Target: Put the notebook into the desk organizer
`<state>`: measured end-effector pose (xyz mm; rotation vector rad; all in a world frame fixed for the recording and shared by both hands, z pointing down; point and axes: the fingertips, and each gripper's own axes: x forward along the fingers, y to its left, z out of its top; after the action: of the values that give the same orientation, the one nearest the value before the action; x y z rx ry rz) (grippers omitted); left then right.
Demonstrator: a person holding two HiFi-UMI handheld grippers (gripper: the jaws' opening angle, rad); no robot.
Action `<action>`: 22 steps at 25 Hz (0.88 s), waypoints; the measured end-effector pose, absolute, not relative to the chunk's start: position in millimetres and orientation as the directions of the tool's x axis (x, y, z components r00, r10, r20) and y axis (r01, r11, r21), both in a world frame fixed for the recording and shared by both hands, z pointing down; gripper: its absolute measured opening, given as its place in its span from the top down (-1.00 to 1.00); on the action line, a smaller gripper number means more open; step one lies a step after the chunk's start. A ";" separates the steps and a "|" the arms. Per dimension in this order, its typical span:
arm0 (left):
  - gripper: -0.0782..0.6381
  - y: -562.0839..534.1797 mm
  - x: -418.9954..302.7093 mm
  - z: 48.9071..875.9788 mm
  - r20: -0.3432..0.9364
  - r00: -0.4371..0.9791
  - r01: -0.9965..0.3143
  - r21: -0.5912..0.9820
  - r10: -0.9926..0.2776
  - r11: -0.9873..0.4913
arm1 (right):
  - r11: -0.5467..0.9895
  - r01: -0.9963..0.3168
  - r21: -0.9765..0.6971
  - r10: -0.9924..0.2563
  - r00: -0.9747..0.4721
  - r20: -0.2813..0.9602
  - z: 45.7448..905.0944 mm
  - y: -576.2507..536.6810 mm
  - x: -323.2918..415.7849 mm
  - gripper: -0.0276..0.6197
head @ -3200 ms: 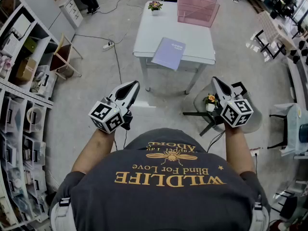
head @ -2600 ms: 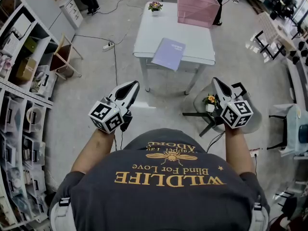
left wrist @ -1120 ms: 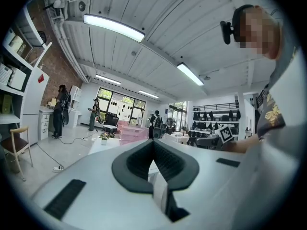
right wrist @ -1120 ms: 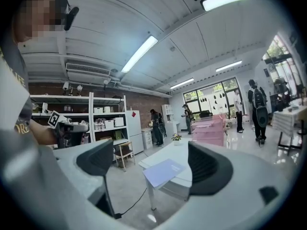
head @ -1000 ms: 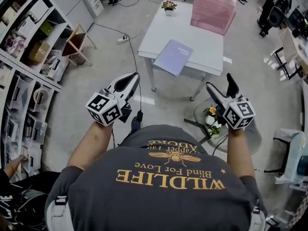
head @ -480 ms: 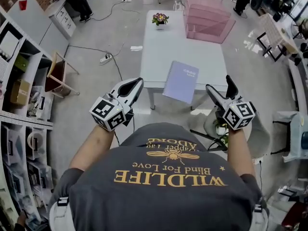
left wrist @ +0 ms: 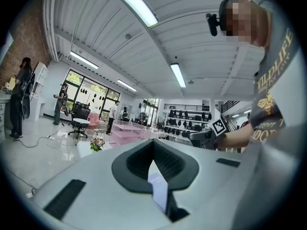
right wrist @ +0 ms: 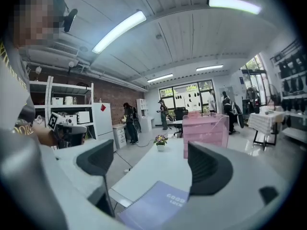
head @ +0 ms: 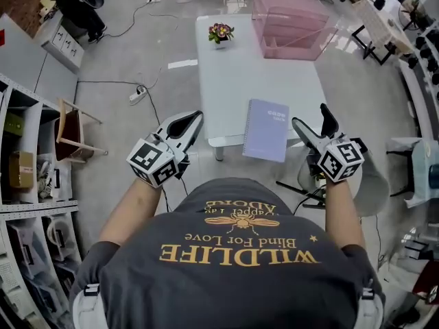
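A lavender notebook (head: 266,130) lies at the near edge of the white table (head: 240,74), slightly over the rim. The pink clear desk organizer (head: 291,22) stands at the table's far right. My right gripper (head: 310,118) hovers just right of the notebook, open and empty. My left gripper (head: 194,118) is shut, over the floor left of the table's near corner. In the right gripper view the notebook (right wrist: 156,206) lies low between the spread jaws of the right gripper (right wrist: 153,162), with the organizer (right wrist: 204,127) beyond. The left gripper (left wrist: 154,145) shows closed jaws with the organizer (left wrist: 128,130) far off.
A small flower pot (head: 221,33) stands at the table's far left. Shelving (head: 27,184) and a wooden frame (head: 75,125) line the left side. A power strip and cable (head: 140,91) lie on the floor. A low side table (head: 370,184) sits behind my right gripper.
The person has walked up to the table, so the notebook and organizer are much nearer. The right gripper has gone from shut to open. The left gripper stays shut.
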<state>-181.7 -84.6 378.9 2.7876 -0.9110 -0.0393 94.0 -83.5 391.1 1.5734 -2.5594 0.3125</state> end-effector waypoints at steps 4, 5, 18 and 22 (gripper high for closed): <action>0.78 -108.3 -164.7 392.3 0.059 0.804 -0.587 0.229 -0.591 -0.776 | 0.448 -0.880 -0.156 -0.852 -0.473 0.226 406.5 -108.0 109.3 -0.54; 0.78 -113.1 -156.1 396.2 0.062 0.802 -0.590 0.234 -0.594 -0.773 | 0.457 -0.874 -0.167 -0.844 -0.485 0.227 411.8 -115.4 116.1 -0.54; 0.78 -146.1 -81.9 430.3 0.142 0.735 -0.671 0.290 -0.662 -0.683 | 0.580 -0.749 -0.321 -0.694 -0.661 0.286 483.1 -175.6 154.1 -0.54; 0.78 -156.1 -71.9 448.8 0.141 0.776 -0.626 0.296 -0.615 -0.721 | 0.519 -0.760 -0.391 -0.669 -0.646 0.367 523.5 -160.9 156.3 -0.54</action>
<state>-71.9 -156.1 448.8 2.6421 -0.9525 0.0458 156.3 -160.9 523.5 1.2277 -2.5861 0.7930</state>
